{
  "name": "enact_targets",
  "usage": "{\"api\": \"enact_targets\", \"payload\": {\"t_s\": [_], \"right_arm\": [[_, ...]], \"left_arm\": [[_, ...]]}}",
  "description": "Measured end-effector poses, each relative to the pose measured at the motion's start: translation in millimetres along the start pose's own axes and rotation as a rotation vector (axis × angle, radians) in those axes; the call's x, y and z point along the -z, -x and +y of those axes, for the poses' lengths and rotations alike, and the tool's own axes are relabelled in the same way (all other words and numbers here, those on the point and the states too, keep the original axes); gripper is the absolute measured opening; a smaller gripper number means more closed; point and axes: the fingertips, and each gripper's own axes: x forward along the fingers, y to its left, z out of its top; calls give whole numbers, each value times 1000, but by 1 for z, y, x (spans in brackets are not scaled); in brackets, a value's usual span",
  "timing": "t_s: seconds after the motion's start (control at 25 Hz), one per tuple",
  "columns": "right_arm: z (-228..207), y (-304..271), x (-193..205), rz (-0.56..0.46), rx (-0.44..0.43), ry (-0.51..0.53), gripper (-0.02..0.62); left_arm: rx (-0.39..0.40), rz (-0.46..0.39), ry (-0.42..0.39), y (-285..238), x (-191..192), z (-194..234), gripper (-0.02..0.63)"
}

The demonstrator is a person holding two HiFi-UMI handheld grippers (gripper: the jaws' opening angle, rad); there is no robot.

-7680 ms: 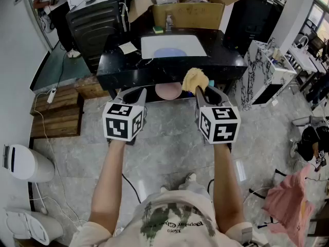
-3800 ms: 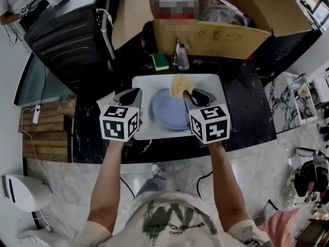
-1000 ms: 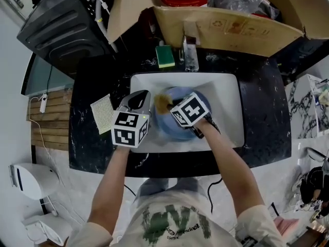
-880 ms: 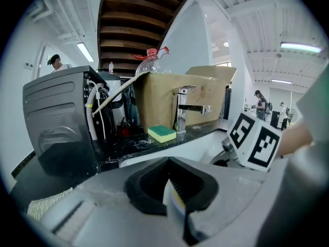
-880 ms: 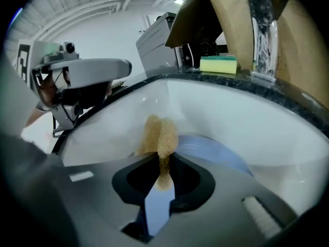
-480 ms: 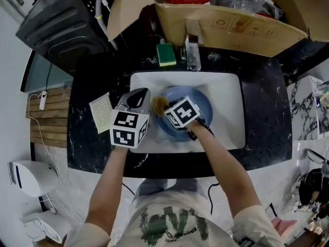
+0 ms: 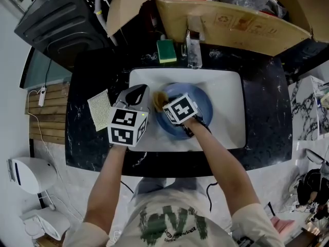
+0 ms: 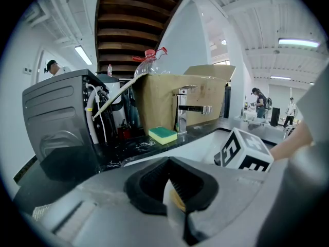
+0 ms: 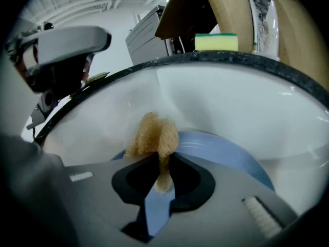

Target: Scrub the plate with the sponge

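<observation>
A blue plate (image 7: 198,107) lies in the white sink (image 7: 226,86). My right gripper (image 7: 163,103) is shut on a tan sponge (image 7: 158,99) and presses it on the plate's left part. In the right gripper view the sponge (image 9: 152,134) sticks out past the shut jaws (image 9: 162,161), with the plate (image 9: 226,149) beneath. My left gripper (image 7: 140,92) hovers over the sink's left rim beside the plate, apart from it. Its jaws (image 8: 168,162) stand shut with nothing between them.
A green and yellow sponge (image 7: 166,51) lies on the black counter (image 7: 262,86) behind the sink, beside the faucet (image 7: 194,45). An open cardboard box (image 7: 231,19) stands behind. A pale cloth (image 7: 99,109) lies left of the sink.
I walked up to the sink with the sponge. In the last second my right gripper slid the sponge a little leftward over the plate; the left gripper hardly moved.
</observation>
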Motion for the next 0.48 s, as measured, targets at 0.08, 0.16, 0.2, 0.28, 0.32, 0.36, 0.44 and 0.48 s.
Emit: {"api": "enact_targets", "payload": {"t_s": [0.08,0.16,0.2,0.28,0.32,0.36,0.44,0.48], "right_arm": [[-5,-1,-3,-11,15,-23,63],[-10,-1,-5,-20,32,-43,61],[-12,-2,-6,-23,38,-51,61],[-15,-3,-6,-29,46,-63,61],[-16,-3,-7,-34,52,-67,61],[-19,-3,-8,-39,60,-71,61],[-23,-4,-10,-47,75,-79,61],[-25,-4,-10,-49,81,-83,61]], "left_arm": [[0,-1,-3,-1,-1,0,-2],[-3,1,-4,-1,0,1,-2],[-6,3,-3,-1,0,2,-2],[-10,6,-2,-2,2,2,-2],[-12,6,-1,-2,2,2,-2],[-12,7,0,-3,2,2,-2],[-12,7,1,-3,2,1,-2],[-12,7,1,-4,2,1,-2]]}}
